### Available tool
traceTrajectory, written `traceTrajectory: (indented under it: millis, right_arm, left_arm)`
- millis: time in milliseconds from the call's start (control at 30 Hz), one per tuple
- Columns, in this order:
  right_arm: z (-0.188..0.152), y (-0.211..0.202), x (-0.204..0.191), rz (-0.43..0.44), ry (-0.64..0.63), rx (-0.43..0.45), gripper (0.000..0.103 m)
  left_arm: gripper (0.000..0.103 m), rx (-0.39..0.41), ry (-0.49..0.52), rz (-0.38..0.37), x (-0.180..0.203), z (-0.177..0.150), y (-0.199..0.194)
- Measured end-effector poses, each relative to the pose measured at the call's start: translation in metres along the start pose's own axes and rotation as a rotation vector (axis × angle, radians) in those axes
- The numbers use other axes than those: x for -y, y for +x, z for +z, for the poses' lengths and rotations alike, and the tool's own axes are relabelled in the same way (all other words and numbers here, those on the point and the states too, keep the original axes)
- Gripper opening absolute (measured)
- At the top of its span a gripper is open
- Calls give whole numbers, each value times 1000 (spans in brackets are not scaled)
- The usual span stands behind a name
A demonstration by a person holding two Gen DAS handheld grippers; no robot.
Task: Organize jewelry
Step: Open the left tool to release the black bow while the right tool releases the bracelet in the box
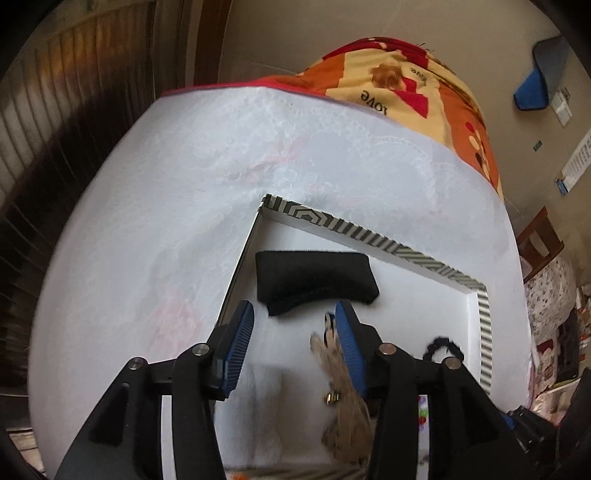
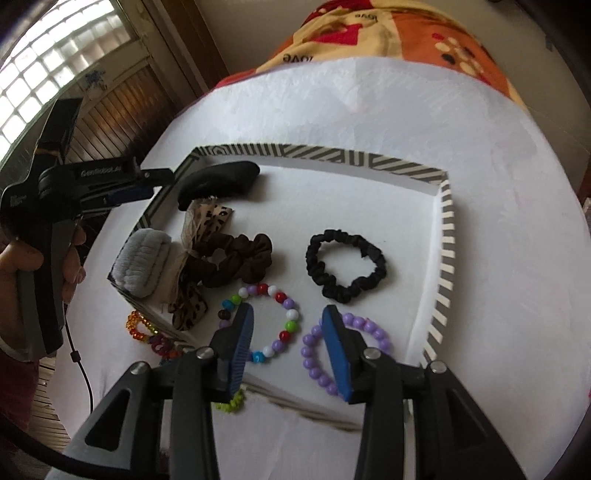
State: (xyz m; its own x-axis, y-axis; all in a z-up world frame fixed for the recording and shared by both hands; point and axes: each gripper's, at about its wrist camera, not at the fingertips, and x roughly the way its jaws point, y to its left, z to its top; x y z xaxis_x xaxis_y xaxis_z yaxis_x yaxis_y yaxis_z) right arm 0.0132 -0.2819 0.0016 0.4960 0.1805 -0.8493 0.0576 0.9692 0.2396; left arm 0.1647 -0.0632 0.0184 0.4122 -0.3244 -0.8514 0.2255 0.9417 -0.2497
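A shallow white tray with a striped rim (image 2: 445,236) sits on the white-covered table. In it lie a black headband (image 2: 218,179), a grey headband (image 2: 142,258), a leopard-print bow (image 2: 201,236), a brown scrunchie (image 2: 236,258), a black scrunchie (image 2: 345,264), a multicolour bead bracelet (image 2: 275,319) and a purple bead bracelet (image 2: 319,354). My right gripper (image 2: 288,350) is open and empty above the tray's near edge, over the bead bracelets. My left gripper (image 1: 295,350) is open and empty over the tray's left side, near the black headband (image 1: 314,282) and the bow (image 1: 341,391).
Outside the tray's near-left corner lie an orange bead bracelet (image 2: 138,325), a dark red coil tie (image 2: 162,345) and a green bead piece (image 2: 232,404). A patterned orange blanket (image 2: 388,33) lies behind the table. A wooden door (image 1: 55,147) stands at the left.
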Motion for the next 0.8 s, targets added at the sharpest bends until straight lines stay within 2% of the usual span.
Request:
traceTrajectory:
  millis: [167,500,800]
  right_arm:
    - [-13,-19,-1,-10,-3,21,41]
    - [-43,-50,-15,-32,-2,57,44]
    - [-70,-75,-29,-34,-11,78,54]
  left_arm:
    - [38,24,43,57,8,-25,-31]
    - [38,48,63,68,15,-76,-82]
    - [38,85,104,109,16,-117,-114]
